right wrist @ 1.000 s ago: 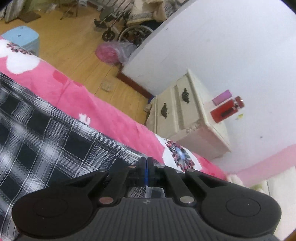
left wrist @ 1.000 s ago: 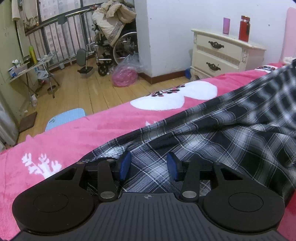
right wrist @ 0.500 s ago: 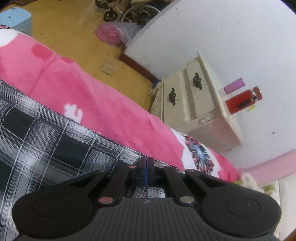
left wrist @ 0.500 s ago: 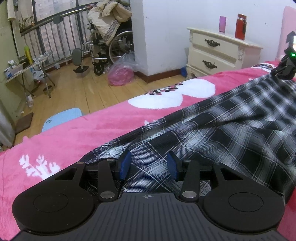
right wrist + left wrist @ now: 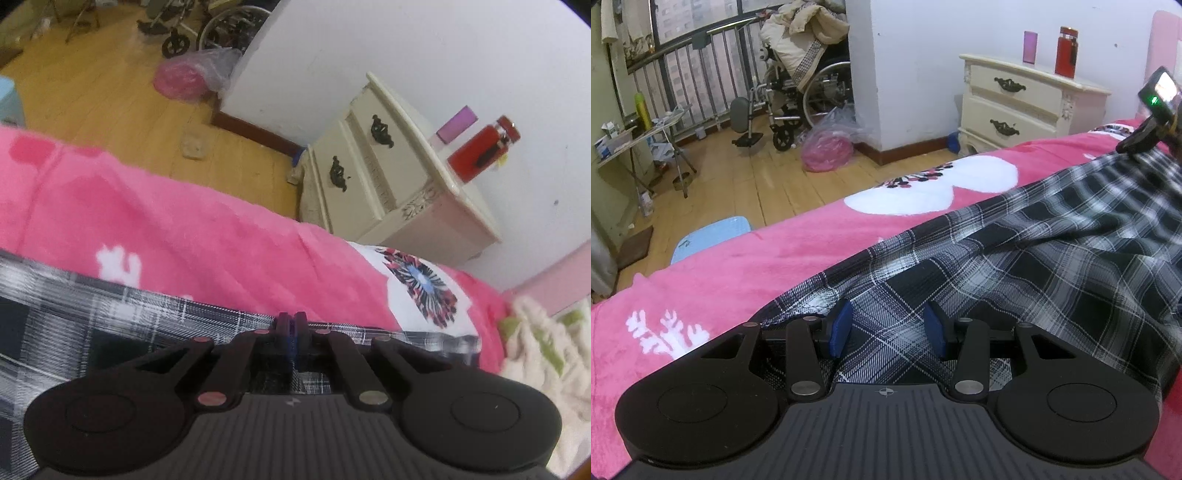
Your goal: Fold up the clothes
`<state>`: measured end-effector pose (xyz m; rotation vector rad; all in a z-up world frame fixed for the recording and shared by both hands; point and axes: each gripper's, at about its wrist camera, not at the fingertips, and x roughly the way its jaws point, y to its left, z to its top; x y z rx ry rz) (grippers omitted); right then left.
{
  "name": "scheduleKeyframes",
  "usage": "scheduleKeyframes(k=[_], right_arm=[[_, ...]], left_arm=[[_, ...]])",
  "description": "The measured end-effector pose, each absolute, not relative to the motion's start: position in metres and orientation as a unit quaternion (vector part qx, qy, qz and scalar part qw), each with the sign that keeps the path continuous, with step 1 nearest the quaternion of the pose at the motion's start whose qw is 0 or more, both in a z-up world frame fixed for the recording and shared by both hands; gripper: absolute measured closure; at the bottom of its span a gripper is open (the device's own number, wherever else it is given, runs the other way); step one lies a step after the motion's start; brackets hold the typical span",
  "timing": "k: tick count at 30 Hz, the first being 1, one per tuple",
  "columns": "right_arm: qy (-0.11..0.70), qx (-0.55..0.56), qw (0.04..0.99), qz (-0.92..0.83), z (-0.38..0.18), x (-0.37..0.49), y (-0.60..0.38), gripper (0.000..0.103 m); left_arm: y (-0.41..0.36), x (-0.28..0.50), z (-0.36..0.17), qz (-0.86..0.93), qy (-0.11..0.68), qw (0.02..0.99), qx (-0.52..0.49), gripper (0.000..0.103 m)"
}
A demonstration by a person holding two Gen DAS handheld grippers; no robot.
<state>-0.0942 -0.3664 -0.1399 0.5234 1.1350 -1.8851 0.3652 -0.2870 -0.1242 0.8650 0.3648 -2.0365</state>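
One plaid shirt [image 5: 1052, 266], one nightstand [image 5: 1027, 107], one wheelchair [image 5: 798, 92], two grippers [image 5: 886, 328].

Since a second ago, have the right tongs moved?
Yes. In the left wrist view the right tongs have come into sight at the right edge, low over the plaid shirt, on the side of the nightstand.

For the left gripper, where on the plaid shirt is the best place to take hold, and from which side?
Grip the plaid shirt at its near hem corner, where the edge lies on the pink blanket just left of the left gripper. Probably come in low from the blanket side: the cloth there is a thin, free edge, while between the open fingers it lies flat and offers no fold to pinch.
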Motion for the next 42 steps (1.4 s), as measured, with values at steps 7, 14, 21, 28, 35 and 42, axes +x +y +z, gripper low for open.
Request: scheduleKeyframes(k=[7,14,21,28,35,42], right_arm=[[0.353,0.269,0.441,-0.780,-0.039,-0.098,-0.289,0.079],[0.281,0.280,0.423,-0.814,0.038,-0.063,-0.138,0.076],[0.165,0.308,0.329,-0.877,0.017,0.013,-0.016,0.075],[0.074,0.309,0.374,-0.871,0.009,0.062,-0.044,0.075],[0.077,0.312,0.449,-0.834,-0.001,0.120,-0.074,0.075],[0.075,0.311,0.456,-0.830,-0.001,0.124,-0.064,0.075]], left_arm=[[-0.290,0.366,-0.119,-0.814,0.174,0.434,0.344,0.057],[-0.286,0.365,-0.112,-0.808,0.195,0.430,0.352,0.053],[-0.282,0.359,-0.098,-0.799,0.190,0.419,0.387,0.053],[-0.291,0.346,-0.070,-0.770,0.198,0.417,0.440,0.053],[-0.283,0.328,-0.046,-0.742,0.213,0.453,0.446,0.053],[-0.259,0.318,-0.042,-0.740,0.216,0.459,0.442,0.053]])
